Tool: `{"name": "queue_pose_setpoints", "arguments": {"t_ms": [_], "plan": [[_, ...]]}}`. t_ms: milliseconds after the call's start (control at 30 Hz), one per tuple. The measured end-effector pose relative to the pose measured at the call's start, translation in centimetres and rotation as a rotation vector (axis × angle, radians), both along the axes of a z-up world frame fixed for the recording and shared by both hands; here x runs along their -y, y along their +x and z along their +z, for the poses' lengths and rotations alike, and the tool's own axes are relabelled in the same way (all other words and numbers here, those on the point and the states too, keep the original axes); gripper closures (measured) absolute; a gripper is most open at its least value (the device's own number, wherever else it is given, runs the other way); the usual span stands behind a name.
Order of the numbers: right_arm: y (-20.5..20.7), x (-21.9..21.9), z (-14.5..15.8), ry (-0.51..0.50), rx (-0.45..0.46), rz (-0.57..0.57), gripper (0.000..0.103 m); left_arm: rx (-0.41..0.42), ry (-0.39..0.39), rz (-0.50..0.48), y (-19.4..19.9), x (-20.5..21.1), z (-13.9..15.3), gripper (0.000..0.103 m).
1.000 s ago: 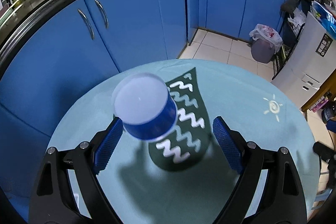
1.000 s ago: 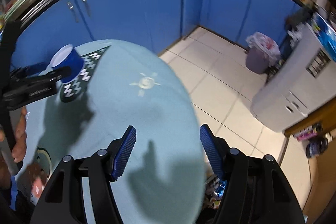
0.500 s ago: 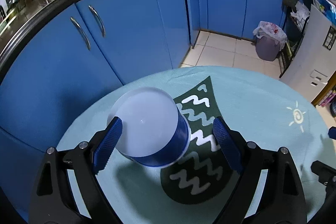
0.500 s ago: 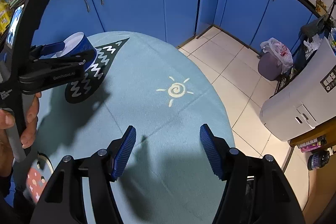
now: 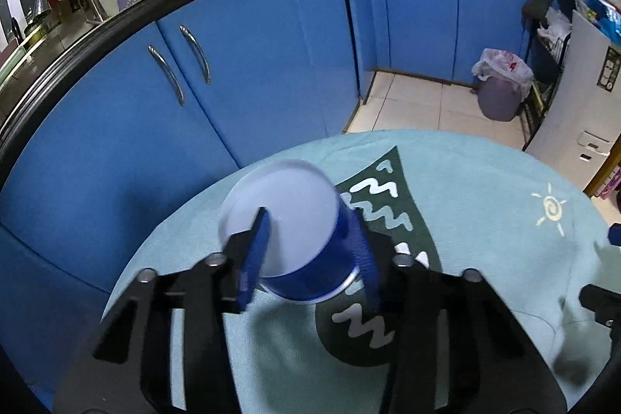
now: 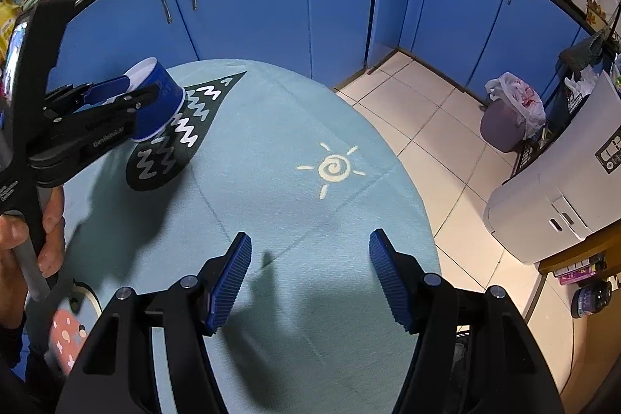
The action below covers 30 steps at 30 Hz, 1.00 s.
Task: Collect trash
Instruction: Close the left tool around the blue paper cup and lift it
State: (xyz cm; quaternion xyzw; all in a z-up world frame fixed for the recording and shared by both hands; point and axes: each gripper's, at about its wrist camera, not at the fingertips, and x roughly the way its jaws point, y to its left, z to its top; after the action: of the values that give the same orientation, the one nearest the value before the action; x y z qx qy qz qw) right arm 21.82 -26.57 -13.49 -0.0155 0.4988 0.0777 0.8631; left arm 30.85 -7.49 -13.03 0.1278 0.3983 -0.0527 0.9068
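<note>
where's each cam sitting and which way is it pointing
Left wrist: sits on the left gripper, tilted down across the round table toward the blue cabinets; its jaws, just closed, pinch the blue cup.
Right wrist: sits on the right gripper, tilted down at the table's sun motif; its open jaws and the person's hand on the left gripper show.
Shared: cup, table, cabinets, bagged bin.
</note>
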Motion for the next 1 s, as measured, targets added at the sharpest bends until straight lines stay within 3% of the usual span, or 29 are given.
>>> {"name": "queue_pose_setpoints", "arguments": {"t_ms": [133,433,633,800,900,967,1000], "plan": [[-0.2,-0.1,0.0,-0.001,-0.001,0.008,0.041,-0.027,-0.047,-0.015,-0.1,-0.2,0.6,0.084],[-0.2,-0.4,0.2,0.005,0.005,0.017,0.041,-0.033,-0.101,-0.01,-0.7,-1.2,1.7,0.099],[-0.4,-0.2,0.2,0.008,0.006,0.019,0.041,0.002,-0.106,-0.014,-1.4,-1.9,2.9,0.102],[-0.3,-0.3,0.2,0.007,0.008,0.023,0.041,0.043,-0.051,0.042,-0.9,-2.4,3.1,0.098],[-0.4,-0.4,0.1,0.004,0.006,0.028,0.041,0.065,-0.07,0.041,-0.8,-3.1,3.4,0.085],[-0.3,-0.5,0.1,0.002,0.005,0.03,0.041,0.075,-0.07,0.051,-0.9,-3.2,3.5,0.035],[-0.2,-0.6,0.0,0.002,0.004,0.031,0.041,0.131,-0.073,0.058,-1.5,-3.5,3.9,0.005]]}}
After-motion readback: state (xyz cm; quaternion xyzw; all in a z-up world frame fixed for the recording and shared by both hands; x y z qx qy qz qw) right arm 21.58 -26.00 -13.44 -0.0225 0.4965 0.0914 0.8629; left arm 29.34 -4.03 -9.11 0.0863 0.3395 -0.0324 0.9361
